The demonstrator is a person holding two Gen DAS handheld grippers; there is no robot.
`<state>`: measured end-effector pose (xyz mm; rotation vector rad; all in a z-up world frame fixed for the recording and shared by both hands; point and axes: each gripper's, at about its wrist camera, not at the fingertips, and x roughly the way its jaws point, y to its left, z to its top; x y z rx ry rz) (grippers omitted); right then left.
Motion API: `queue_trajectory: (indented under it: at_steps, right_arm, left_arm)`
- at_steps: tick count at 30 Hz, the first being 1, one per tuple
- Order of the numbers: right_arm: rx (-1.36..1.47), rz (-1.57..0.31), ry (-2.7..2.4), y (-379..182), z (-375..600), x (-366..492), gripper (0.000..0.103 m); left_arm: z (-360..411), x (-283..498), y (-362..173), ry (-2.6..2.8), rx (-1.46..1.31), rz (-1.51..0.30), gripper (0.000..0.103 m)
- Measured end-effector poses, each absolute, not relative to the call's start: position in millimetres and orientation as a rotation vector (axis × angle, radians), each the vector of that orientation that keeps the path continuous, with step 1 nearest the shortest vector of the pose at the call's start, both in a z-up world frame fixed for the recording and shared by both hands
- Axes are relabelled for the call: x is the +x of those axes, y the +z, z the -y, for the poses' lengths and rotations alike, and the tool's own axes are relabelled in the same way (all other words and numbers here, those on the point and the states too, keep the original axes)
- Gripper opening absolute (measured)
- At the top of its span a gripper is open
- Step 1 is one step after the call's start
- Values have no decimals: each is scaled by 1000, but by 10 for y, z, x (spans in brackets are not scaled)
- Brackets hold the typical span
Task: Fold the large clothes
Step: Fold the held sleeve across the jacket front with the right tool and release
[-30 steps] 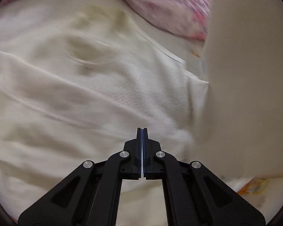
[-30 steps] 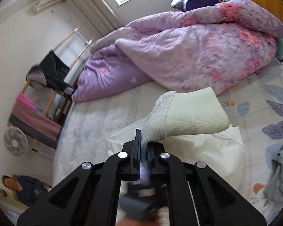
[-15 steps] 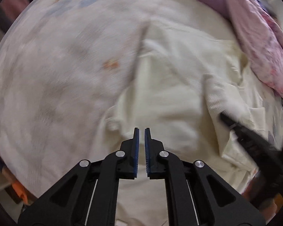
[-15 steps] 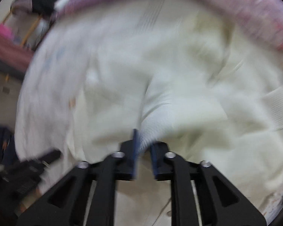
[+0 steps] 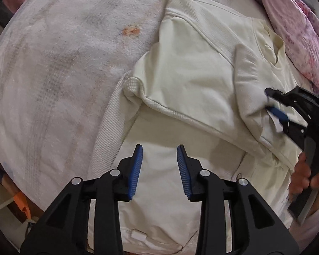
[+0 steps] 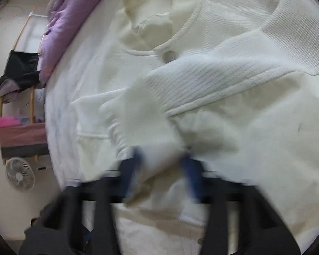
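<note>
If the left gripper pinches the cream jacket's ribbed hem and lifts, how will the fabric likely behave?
The cream jacket likely goes floppy: its folded-over sleeve already sags in soft creases. The ribbed hem looks thick and textured, so it probably grips well rather than slipping. The open left gripper would probably lift only a corner, the rest dragging on the bedsheet.

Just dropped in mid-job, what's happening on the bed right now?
A person with two handheld grippers is folding a cream sweater spread on the bed. The right gripper is open with a sleeve cuff lying across the garment's front between its fingers. The left gripper hovers open over the lower part, gripping nothing.
</note>
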<state>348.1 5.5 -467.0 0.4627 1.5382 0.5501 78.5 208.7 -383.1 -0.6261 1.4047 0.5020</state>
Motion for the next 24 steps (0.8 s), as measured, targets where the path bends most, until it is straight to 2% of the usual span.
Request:
queue_trajectory:
  at_steps: [2, 3, 6, 7, 9, 10, 11, 14, 18, 20, 21, 22, 23, 24]
  right_arm:
    - [466, -1496, 586, -4546, -113, 3431, 12]
    - [469, -1473, 624, -4436, -201, 3401, 11]
    - [453, -1411, 812, -4021, -655, 3263, 11]
    - [438, -1418, 903, -3914, -843, 3192, 17]
    - [433, -1471, 1064, -3802, -1141, 3035, 37]
    - [450, -1499, 1118, -3778, -1219, 2982, 71]
    - [453, -1521, 1144, -3756, -1253, 2920, 92]
    - [414, -1495, 1098, -3710, -1042, 2880, 92]
    - [408, -1517, 851, -3870, -168, 2981, 92]
    - [414, -1484, 663, -3932, 588, 3073, 90]
    - [415, -1449, 597, -3949, 918, 3125, 85]
    - [408, -1420, 555, -3972, 1135, 3165, 67]
    - [368, -1391, 483, -4000, 1458, 3234, 52]
    - [321, -1390, 428, -4056, 1650, 3293, 47]
  left_arm:
    - [-2112, 780, -3802, 509, -616, -1401, 35]
    - [-2152, 771, -3780, 512, -622, -1396, 35]
    - [-2219, 729, -3659, 534, -627, -1361, 35]
    - [-2268, 702, -3589, 542, -633, -1340, 35]
    - [-2354, 665, -3493, 561, -640, -1317, 39]
    - [-2394, 654, -3441, 576, -641, -1305, 49]
    - [-2424, 665, -3381, 594, -640, -1287, 58]
    - [-2491, 675, -3259, 612, -646, -1245, 67]
    - [-2458, 841, -3303, 587, -657, -1255, 67]
    - [-2350, 982, -3341, 571, -630, -1250, 67]
    - [-2289, 1075, -3378, 576, -597, -1273, 67]
    - [-2210, 1189, -3437, 582, -550, -1308, 67]
    - [-2142, 1265, -3478, 575, -519, -1322, 67]
    - [-2050, 1367, -3521, 554, -487, -1323, 66]
